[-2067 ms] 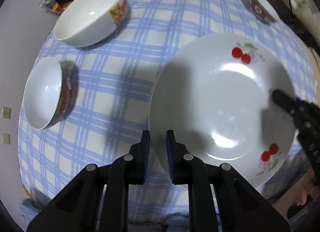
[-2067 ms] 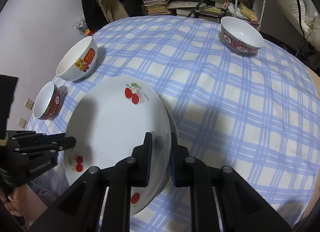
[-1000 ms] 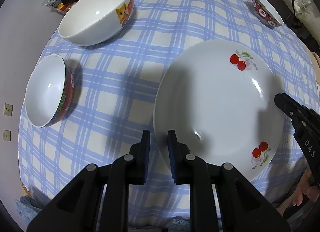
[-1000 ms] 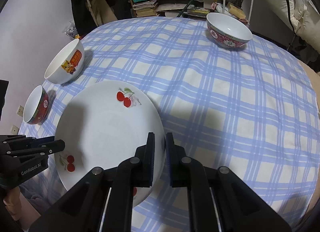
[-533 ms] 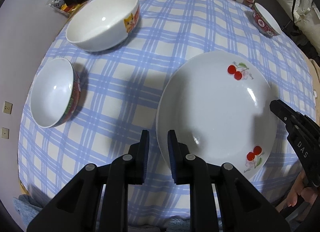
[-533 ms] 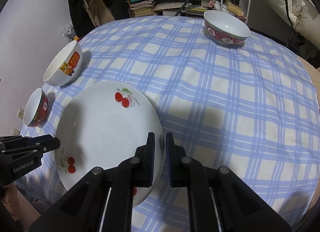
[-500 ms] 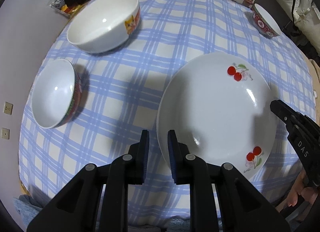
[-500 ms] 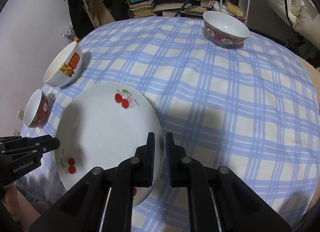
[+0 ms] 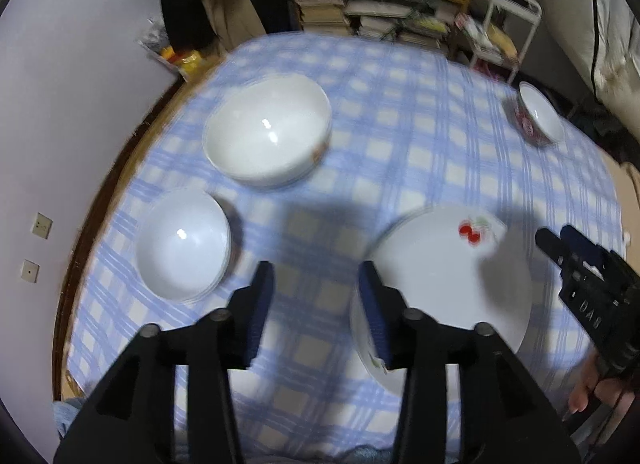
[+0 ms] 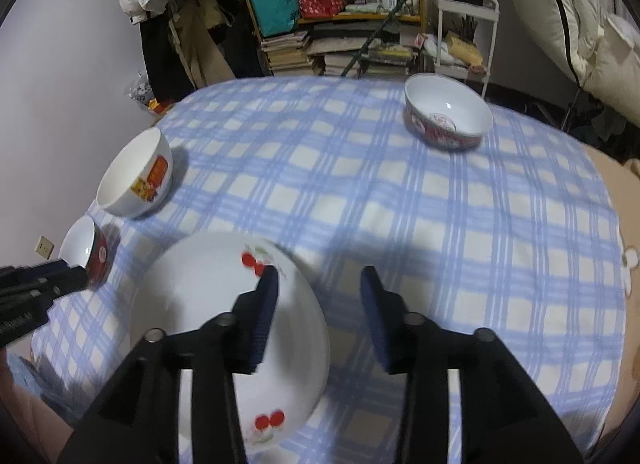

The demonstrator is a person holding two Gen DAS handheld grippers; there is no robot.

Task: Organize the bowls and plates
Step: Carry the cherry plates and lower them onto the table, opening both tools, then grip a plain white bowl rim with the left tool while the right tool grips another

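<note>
The left gripper has its 2 blue-padded fingers spread wide with nothing between them; they hang above the checked tablecloth, the right-hand finger overlapping the near-left rim of the cherry plate in the left wrist view, though contact cannot be told. The right gripper is likewise spread wide and holds nothing, its left-hand finger over the plate and the other over bare cloth beside it.

The plate lies flat on the cloth near the table's front edge, between the 2 grippers. It is white, with 1 pair of red cherries near its far rim and another pair near its near rim. A second rim seems to show under its near-left edge in the left wrist view, but blur makes that uncertain.

To the left of the plate sits a small bowl with a red outside, and just beyond it a larger white bowl with an orange cartoon print on its side; the 2 stand close but apart. Well away at the far right of the table stands a red-patterned bowl.

Behind the table are stacked books on a shelf and a white metal rack.
</note>
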